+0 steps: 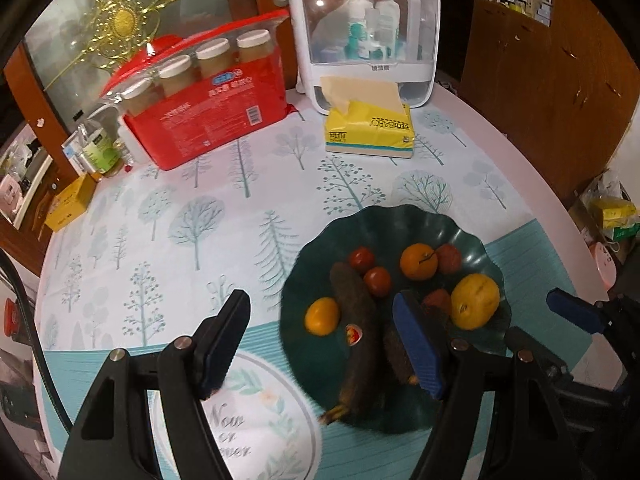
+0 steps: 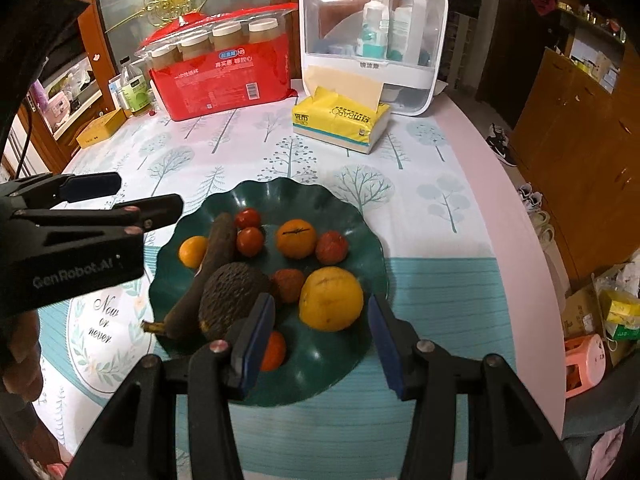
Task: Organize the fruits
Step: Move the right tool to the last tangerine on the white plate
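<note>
On the bench (image 2: 280,152), the green plate (image 2: 224,196) is seen at lower centre of the right view, with every fruit gathered in it: avocado (image 2: 230,294), lemon (image 2: 331,298), oranges, tomatoes. The sorting is judged nearly done. The left tool (image 1: 320,344) and right tool (image 2: 320,344) are held apart-jawed and empty; only withdrawal seems called for.

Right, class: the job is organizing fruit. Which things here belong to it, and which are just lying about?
Belong to the job:
green plate
large yellow fruit
avocado
dark banana
cherry tomatoes
oranges

Just lying about:
tissue pack
red cup pack
white storage case
</note>
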Demonstrator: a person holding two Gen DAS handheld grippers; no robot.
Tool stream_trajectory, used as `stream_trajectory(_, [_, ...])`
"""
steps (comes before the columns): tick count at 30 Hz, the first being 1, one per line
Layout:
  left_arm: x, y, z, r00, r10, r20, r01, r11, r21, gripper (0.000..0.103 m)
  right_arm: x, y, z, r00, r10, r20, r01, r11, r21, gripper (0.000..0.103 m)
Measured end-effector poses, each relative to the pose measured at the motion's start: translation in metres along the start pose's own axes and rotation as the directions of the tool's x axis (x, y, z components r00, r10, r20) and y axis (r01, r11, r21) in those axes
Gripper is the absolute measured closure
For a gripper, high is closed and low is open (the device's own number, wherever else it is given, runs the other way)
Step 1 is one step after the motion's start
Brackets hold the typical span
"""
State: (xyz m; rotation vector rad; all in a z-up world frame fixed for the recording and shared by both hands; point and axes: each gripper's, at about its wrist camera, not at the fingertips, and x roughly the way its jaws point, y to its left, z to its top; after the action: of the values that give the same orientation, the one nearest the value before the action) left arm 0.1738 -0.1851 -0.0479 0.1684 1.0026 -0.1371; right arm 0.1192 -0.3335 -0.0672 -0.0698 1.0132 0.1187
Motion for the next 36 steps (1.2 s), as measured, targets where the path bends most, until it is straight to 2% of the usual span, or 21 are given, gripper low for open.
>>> stream_trajectory(9, [-0.045,0.047,-0.024,0.999,0.007,0.035,-0.007,1.000,0.000,0.030,-0.023,0.025,-0.012,1.000,0.014,0.009,-0.015,0.998,0.056,0.054])
stream_trajectory(16, [-0.084,0.106,-0.039,0.996,0.031,0.081,-0.027,0.998,-0.050,0.030,-0.044,0.064,-0.008,0.998,0.039,0.047,-0.042,0.997,0.058,0.054])
stream_trajectory(22, [-0.109,0.168,-0.050,0.989,0.086,0.117,-0.073,0.991,-0.115,0.028,-0.056,0.108,0.009,0.993,0.064,0.095,-0.067,0.997,0.025,0.054])
stream_trajectory(28, [-0.104,0.216,-0.065,0.988,0.128,0.087,-0.112,0.980,-0.165,0.027,-0.047,0.155,0.023,0.990,0.095,0.101,-0.094,0.995,-0.018,0.054])
stream_trajectory(31, [-0.094,0.230,-0.074,0.989,0.132,0.061,-0.120,0.977,-0.174,0.027,-0.033,0.178,0.025,0.990,0.116,0.076,-0.114,0.993,-0.036,0.054])
stream_trajectory(36, [-0.058,0.247,-0.093,0.994,0.111,-0.012,-0.111,0.978,-0.176,0.027,0.005,0.211,0.023,0.988,0.154,-0.011,-0.155,0.987,-0.048,0.054])
